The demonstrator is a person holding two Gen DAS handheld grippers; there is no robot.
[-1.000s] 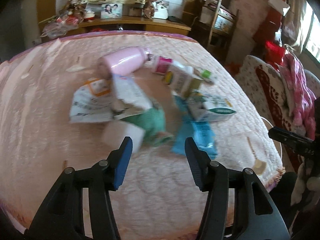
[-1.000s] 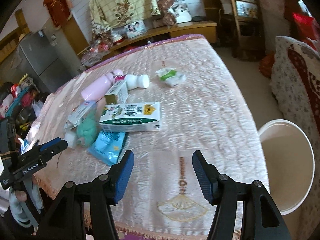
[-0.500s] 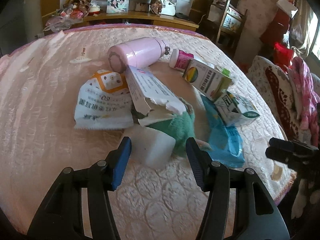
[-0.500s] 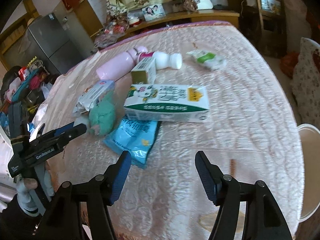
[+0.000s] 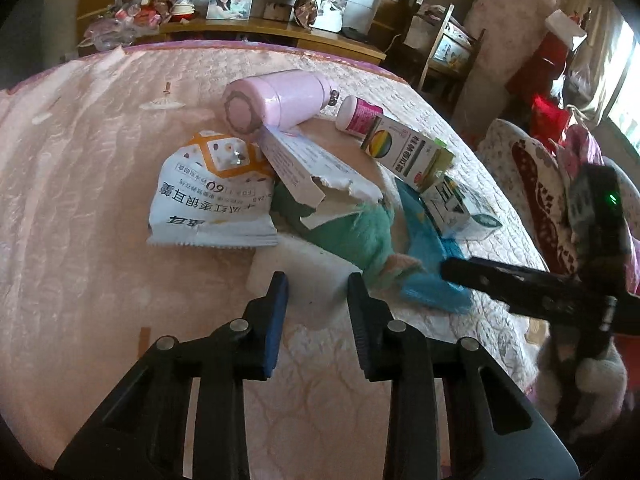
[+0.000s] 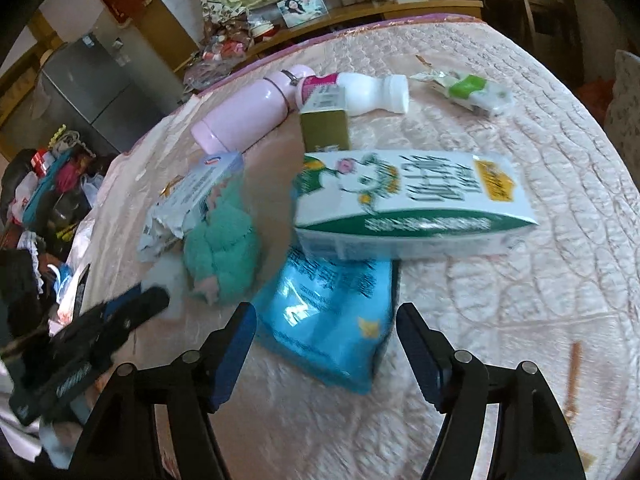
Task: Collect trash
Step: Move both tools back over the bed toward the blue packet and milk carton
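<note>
Trash lies in a heap on the pink quilted bed (image 5: pixel 80 200). My left gripper (image 5: pixel 317 280) points down at a white block (image 5: pixel 308 264); its jaws are closing, with the block between the pads. Behind it lie a green plush (image 5: pixel 352 236), a torn box (image 5: pixel 308 164), a white snack bag (image 5: pixel 208 200) and a pink flask (image 5: pixel 276 96). My right gripper (image 6: pixel 326 312) hangs over a blue packet (image 6: pixel 332 308); its jaws are opening and the pads stand clear of it. A milk carton (image 6: pixel 408 204) lies across the packet's far end.
Further back are a white drink bottle (image 6: pixel 360 92), a small green box (image 6: pixel 324 128) and a crumpled wrapper (image 6: pixel 468 90). A wooden shelf (image 5: pixel 280 36) runs behind the bed. A patterned chair (image 5: pixel 532 184) stands at the right, and bags pile up on the floor (image 6: pixel 44 184).
Both grippers have come down and closer to the heap. The left jaws have narrowed around the white block. The right jaws have widened over the blue packet.
</note>
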